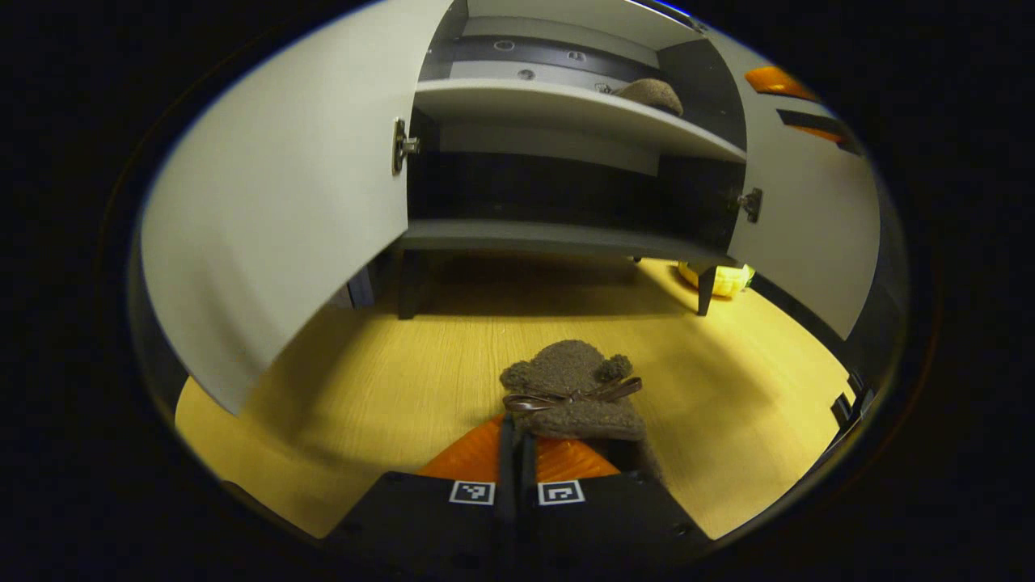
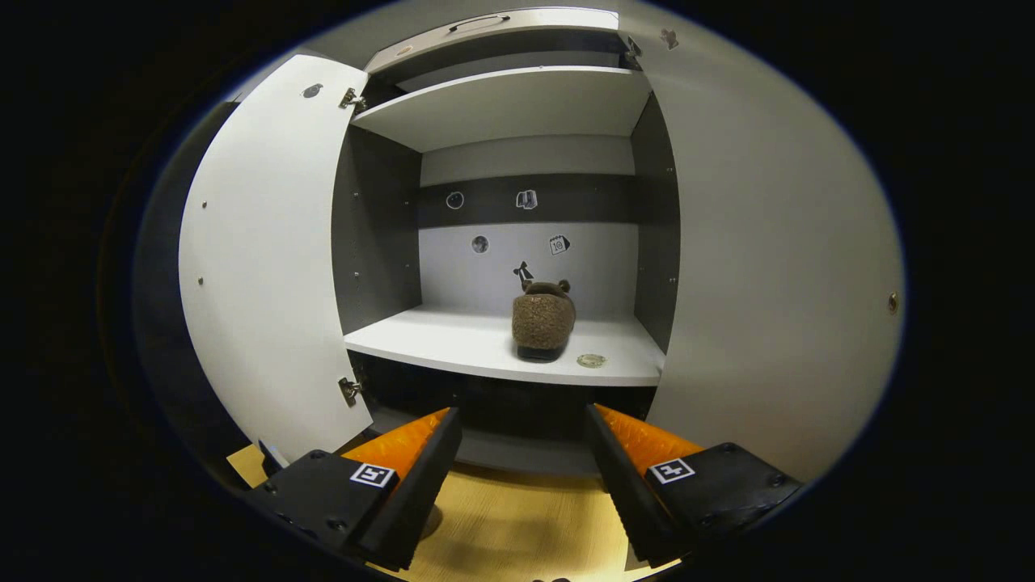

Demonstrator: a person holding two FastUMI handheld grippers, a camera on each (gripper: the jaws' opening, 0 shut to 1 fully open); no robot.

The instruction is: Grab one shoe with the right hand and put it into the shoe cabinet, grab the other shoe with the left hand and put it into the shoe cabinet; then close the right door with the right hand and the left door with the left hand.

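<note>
The shoe cabinet point(image 2: 517, 105) stood on the wooden floor point(image 1: 388, 380) with both of its doors swung open: the left door point(image 1: 275, 202) and the right door point(image 1: 808, 234). I counted two doors and two shoes.

In the right gripper view, my right gripper point(image 2: 524, 453) was held level, facing straight into the cabinet, in front of and below the front edge of the middle shelf point(image 2: 453, 343). Its jaws stood wide apart and held nothing.

In the left gripper view, my left gripper point(image 1: 517, 461) was held low over the floor, pointing toward the cabinet's base. Its fingers were drawn nearly together, with a thin gap between them. The heel end of the second shoe point(image 1: 576, 392) sat right at the fingertips; I could not tell whether both fingers pressed on it.

The first shoe point(image 2: 543, 319), brown and fuzzy, rested on the middle shelf, right of centre, near the back wall, heel toward me.

The second shoe, also brown and fuzzy with a ribbon bow point(image 1: 570, 396), lay on the floor, well in front of the cabinet.

A small round disc point(image 2: 591, 360) lay near the shelf's front edge, just beside the first shoe.
</note>
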